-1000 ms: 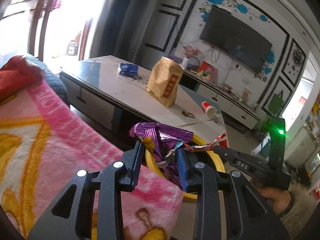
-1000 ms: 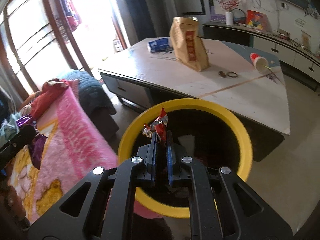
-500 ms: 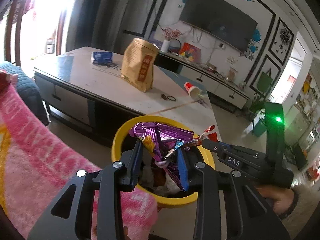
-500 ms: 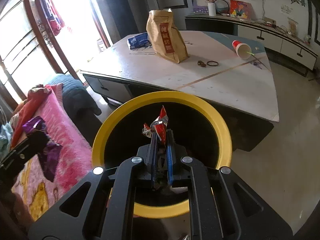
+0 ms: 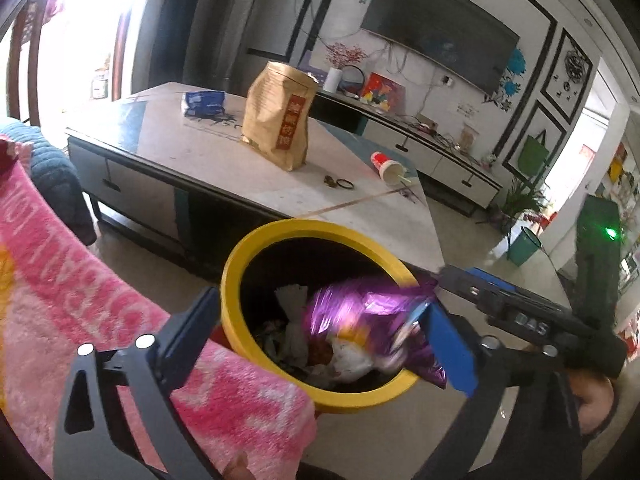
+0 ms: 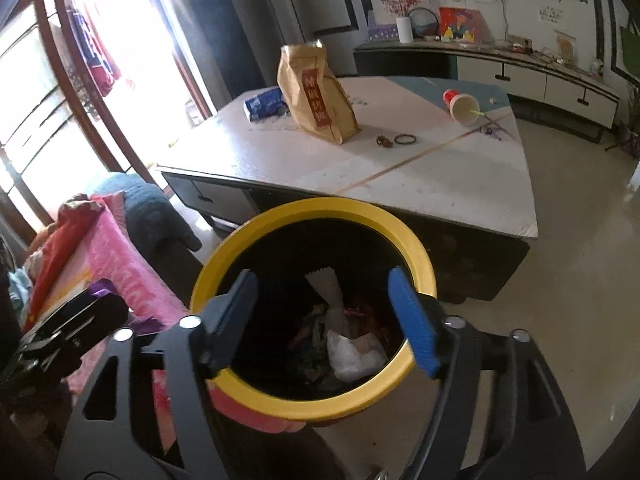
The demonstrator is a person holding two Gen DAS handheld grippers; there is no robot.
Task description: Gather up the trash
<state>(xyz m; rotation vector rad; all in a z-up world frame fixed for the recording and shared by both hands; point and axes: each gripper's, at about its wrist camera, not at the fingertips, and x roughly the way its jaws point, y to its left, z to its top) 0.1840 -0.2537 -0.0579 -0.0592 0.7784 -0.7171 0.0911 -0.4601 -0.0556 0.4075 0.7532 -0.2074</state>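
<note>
1. Left gripper (image 5: 320, 328): jaws spread wide above the yellow-rimmed bin (image 5: 256, 248).
2. Purple wrapper (image 5: 360, 316): blurred, between the jaws, against the blue pad at 3 o'clock, over the bin mouth.
3. Right gripper (image 6: 324, 316): jaws wide apart, empty, over the bin.

"das" printed on the right gripper (image 5: 532, 326).

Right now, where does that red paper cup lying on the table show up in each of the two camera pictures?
Left wrist view: the red paper cup lies on its side near the table's far right corner, right of centre in the upper half.
Right wrist view: the red paper cup lies in the upper right, near the table's far edge.
Shared landmark: the brown paper bag stands to its left in both.
</note>
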